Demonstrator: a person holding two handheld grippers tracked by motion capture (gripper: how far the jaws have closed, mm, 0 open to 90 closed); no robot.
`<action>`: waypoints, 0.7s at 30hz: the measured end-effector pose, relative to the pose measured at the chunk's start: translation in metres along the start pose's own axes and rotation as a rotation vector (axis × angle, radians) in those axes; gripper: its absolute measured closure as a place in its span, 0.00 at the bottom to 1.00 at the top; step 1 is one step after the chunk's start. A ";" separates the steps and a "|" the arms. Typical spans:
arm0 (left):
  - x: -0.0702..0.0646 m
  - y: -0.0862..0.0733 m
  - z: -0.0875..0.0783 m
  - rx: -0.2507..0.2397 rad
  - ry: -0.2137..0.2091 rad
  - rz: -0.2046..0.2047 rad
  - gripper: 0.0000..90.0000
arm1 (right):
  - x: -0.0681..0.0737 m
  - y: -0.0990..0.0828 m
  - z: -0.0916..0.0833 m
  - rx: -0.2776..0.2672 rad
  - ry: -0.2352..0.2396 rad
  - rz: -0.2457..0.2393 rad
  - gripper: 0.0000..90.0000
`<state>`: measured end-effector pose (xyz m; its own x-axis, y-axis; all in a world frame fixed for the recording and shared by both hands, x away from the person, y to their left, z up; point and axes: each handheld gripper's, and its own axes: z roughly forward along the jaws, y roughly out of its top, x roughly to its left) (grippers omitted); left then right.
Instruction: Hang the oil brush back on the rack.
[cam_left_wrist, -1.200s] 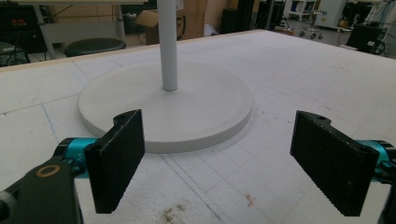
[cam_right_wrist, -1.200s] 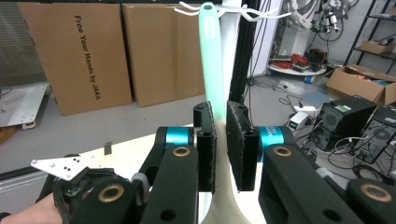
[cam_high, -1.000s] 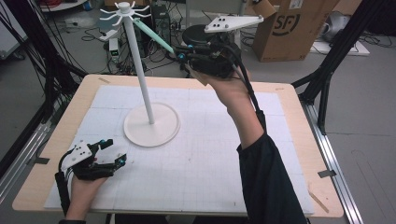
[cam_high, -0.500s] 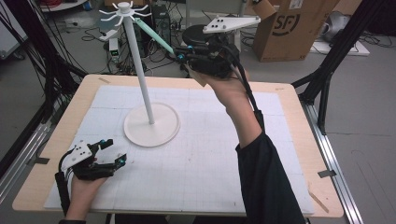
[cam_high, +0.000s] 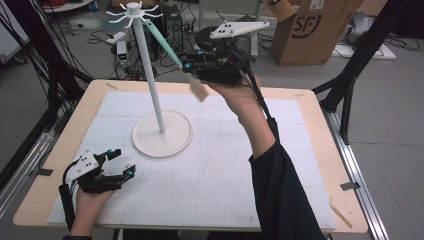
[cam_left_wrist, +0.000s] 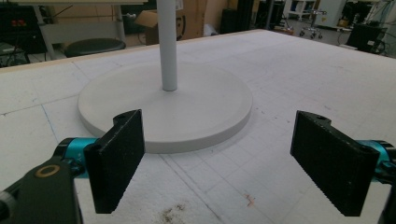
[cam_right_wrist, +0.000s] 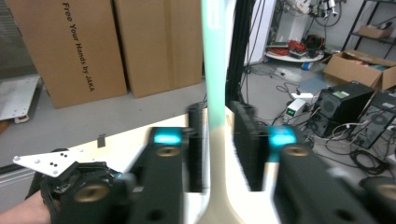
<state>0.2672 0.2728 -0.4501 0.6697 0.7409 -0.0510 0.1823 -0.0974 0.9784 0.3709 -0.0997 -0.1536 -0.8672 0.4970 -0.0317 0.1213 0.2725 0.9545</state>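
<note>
A white stand with a round base and a tall pole carries hooks at its top. A spatula with a mint-green handle hangs slanted from one hook, its beige head blurred below my right gripper. The right gripper's jaws have just been opening. In the right gripper view they stand on either side of the handle with a thin gap at each pad, so the right gripper is open. My left gripper rests on the white mat at the front left, open and empty, facing the stand's base.
The white gridded mat covers a wooden table. Beyond the far edge stand a cardboard box, black frame legs, a computer and loose cables on the floor. Large cardboard boxes stand behind in the right gripper view.
The right gripper's jaws have parted from the spatula handle. The spatula's beige head now shows below that gripper, blurred. The left gripper has not moved.
</note>
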 end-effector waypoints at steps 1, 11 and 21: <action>0.000 0.000 0.000 0.002 0.000 0.000 0.20 | 0.000 -0.001 0.001 0.000 0.000 0.001 0.76; 0.001 0.000 0.000 0.004 0.000 -0.004 0.20 | -0.007 -0.026 -0.011 0.017 0.031 0.012 0.55; 0.001 0.000 0.000 0.000 0.001 -0.008 0.20 | -0.012 -0.083 -0.038 0.027 0.059 0.043 0.43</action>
<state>0.2676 0.2734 -0.4499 0.6672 0.7426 -0.0584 0.1879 -0.0919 0.9779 0.3529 -0.1597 -0.2215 -0.8878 0.4594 0.0273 0.1712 0.2747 0.9462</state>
